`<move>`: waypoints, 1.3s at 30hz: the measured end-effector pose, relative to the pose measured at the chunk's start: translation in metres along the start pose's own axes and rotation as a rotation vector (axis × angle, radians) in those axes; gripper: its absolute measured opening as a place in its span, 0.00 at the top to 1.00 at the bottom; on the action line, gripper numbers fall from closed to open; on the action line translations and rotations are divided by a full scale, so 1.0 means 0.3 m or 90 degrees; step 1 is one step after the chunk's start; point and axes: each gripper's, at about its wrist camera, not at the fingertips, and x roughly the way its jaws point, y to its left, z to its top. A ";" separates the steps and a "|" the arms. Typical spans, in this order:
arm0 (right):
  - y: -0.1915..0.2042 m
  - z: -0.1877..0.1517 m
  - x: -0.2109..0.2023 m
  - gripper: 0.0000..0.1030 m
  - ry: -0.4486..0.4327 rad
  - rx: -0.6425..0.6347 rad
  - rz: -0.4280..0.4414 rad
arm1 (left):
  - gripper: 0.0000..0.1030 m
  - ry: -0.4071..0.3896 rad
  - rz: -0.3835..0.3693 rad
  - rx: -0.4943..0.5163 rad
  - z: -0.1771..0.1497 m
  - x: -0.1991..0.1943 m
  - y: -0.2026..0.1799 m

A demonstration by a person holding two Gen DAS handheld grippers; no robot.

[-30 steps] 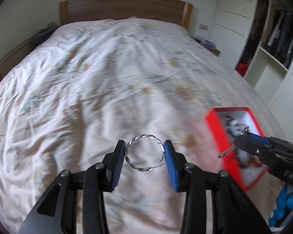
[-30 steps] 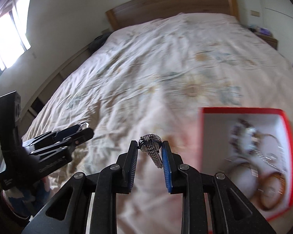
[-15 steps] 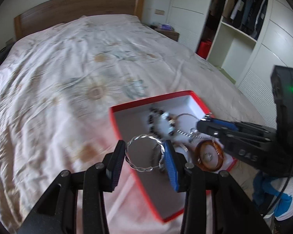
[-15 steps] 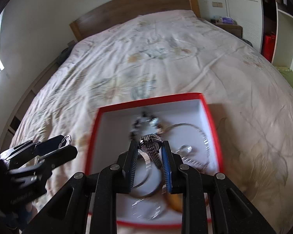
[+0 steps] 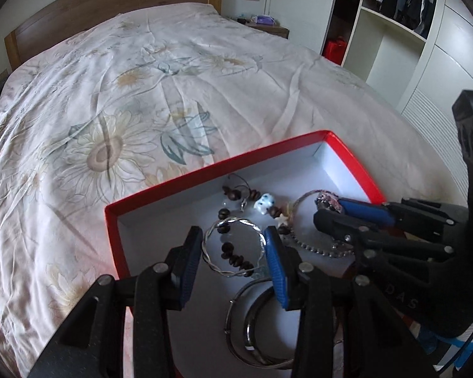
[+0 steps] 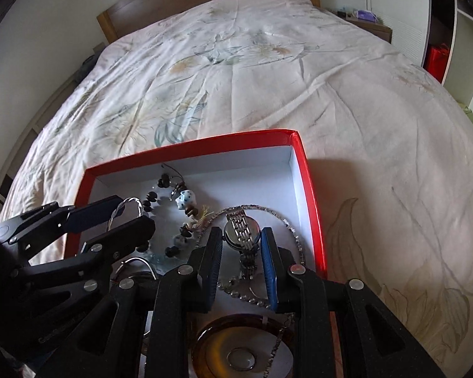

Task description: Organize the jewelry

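Floral bedspread (image 5: 126, 100) under our red box (image 5: 205, 170); left gripper (image 5: 233, 245) clamps a twisted silver bangle (image 5: 214, 263), right gripper (image 6: 241, 249) a steel-link watch (image 6: 241, 230).

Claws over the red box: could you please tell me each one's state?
Left claw: shut on twisted silver bangle.
Right claw: shut on silver watch.

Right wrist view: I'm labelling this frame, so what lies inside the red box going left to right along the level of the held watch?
Twisted silver bangle in the left tool → dark wooden bead bracelet → silver metal-band watch in the right tool → red box's right wall.
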 end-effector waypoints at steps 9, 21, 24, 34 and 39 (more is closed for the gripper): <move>0.020 -0.017 -0.029 0.69 -0.004 -0.030 -0.027 | 0.62 0.033 -0.004 -0.012 0.003 0.035 0.017; 0.030 -0.070 -0.209 0.61 -0.038 -0.022 -0.035 | 0.62 0.032 -0.039 -0.037 -0.004 -0.045 0.016; 0.052 -0.105 -0.273 0.59 -0.042 -0.012 -0.024 | 0.62 0.020 -0.038 -0.037 -0.019 -0.111 0.007; 0.224 -0.264 -0.504 0.49 -0.058 -0.031 0.002 | 0.62 -0.072 0.043 -0.066 -0.208 -0.497 0.010; 0.318 -0.349 -0.597 0.43 -0.061 -0.046 0.005 | 0.62 -0.098 0.077 -0.095 -0.337 -0.676 0.046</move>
